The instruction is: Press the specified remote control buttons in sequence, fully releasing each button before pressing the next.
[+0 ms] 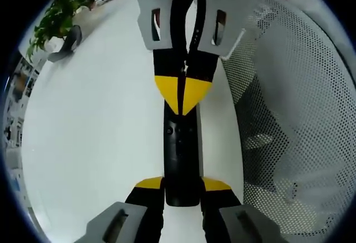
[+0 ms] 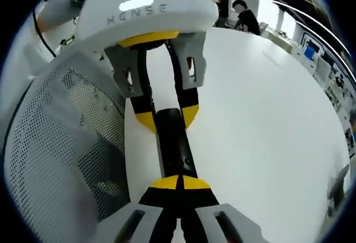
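Here, in the left gripper view, the left gripper (image 1: 182, 190) rose from the bottom of the frame with its jaws pinching the near end of a slim black remote control (image 1: 181, 159), which ran up the centre of the picture over the white table (image 1: 94, 143). That grip looked meant to steady the remote so it would not slide when pushed. From the top of the frame the right gripper (image 1: 183, 90) came down with its yellow-tipped jaws pressed together into one point, touching the remote's far part; closed like that they could serve as a single fingertip for a button. Which button lay under them I could not tell. A white perforated mesh panel (image 1: 300, 143) filled the right side, and a potted plant (image 1: 55, 18) stood at the upper left.

Then, in the right gripper view, the right gripper (image 2: 179, 183) rose from the bottom centre, jaws shut tight, tips resting on the remote control (image 2: 175, 145) in mid-frame. Above it the left gripper (image 2: 167, 115) clasped the remote's other end between yellow pads. The mesh panel (image 2: 61, 143) lay at the left, the table (image 2: 267, 132) stretched right, and people (image 2: 245, 15) stood at the upper right.
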